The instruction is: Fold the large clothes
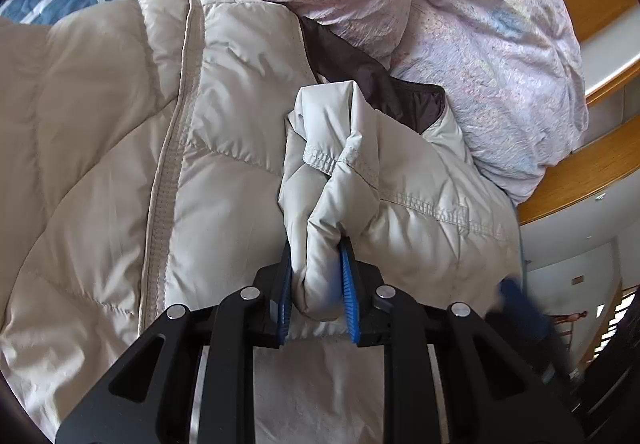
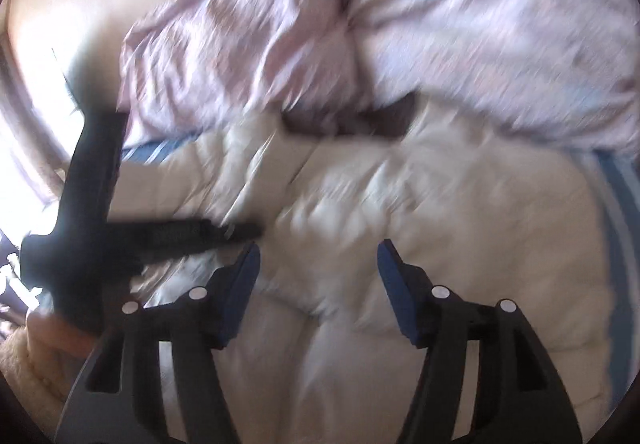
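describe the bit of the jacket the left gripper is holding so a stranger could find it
A cream puffer jacket lies on the bed below a pale pink duvet. The sleeve cuff is bunched between the left gripper's blue pads, stitched hem uppermost, beside the dark brown lining.

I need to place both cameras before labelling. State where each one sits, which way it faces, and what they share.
Left wrist: sits on the left gripper, facing forward along its fingers at the jacket; its blue pads clamp a bunched fold.
Right wrist: sits on the right gripper, facing down on the jacket; jaws apart, holding nothing; picture blurred.
Shared: jacket, pink duvet; a dark blurred shape at the left may be the other gripper.
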`<state>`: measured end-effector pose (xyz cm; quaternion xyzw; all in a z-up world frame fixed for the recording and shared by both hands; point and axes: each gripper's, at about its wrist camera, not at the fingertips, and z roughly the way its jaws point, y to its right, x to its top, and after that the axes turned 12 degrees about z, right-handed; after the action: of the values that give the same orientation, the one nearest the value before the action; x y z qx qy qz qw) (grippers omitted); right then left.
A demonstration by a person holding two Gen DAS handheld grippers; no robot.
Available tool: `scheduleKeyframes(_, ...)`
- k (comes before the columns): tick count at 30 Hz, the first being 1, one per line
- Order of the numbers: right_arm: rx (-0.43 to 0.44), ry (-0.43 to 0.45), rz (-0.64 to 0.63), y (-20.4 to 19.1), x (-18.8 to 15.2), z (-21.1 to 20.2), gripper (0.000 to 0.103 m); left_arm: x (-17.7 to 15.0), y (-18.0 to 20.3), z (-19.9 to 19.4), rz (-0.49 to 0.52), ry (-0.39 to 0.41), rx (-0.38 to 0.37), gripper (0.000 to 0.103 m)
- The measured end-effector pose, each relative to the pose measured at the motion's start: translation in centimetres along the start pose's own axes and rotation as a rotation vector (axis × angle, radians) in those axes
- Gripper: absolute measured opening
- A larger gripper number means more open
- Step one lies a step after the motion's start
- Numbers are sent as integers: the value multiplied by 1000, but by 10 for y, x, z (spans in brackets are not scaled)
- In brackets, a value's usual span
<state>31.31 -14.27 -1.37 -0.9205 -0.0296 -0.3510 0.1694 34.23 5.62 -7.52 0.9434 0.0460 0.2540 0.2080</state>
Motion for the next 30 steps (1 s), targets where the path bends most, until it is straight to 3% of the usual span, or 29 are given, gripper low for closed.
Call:
scheduleKeyframes(2,-43,-14,13,3,6,11,42,-1,3,-2,11,6,25,23)
scheduleKeyframes(7,-141,-67,5,1,8,47,39,-8,-2,-6,-22,19,42,28)
scheduleKeyframes(10,-209,-158,-40,1,-3,77,41,-10,0,-8,-13,25,50,30)
scheduleKeyframes(13,-246,-138,-102,-2,-13,86,41,-10,3,-17,-3,40,55,36)
scheduleKeyframes(15,-251,-135,-117,-3,-14,86,41,-8,6,-28,11,74,65,48)
scheduleKeyframes(19,-167,-114,-18,2,-1,68,40,1,21,-40,86,133,150,62)
scheduleKeyframes(24,-276,9,8,11,5,48,40,13,17,-20,94,99,281,63)
scheduleKeyframes(28,-377,72,141,51,16,37,41,12,11,-6,93,72,333,65)
scheduleKeyframes(30,-438,50,206,77,22,45,41,12,11,-2,102,68,371,65)
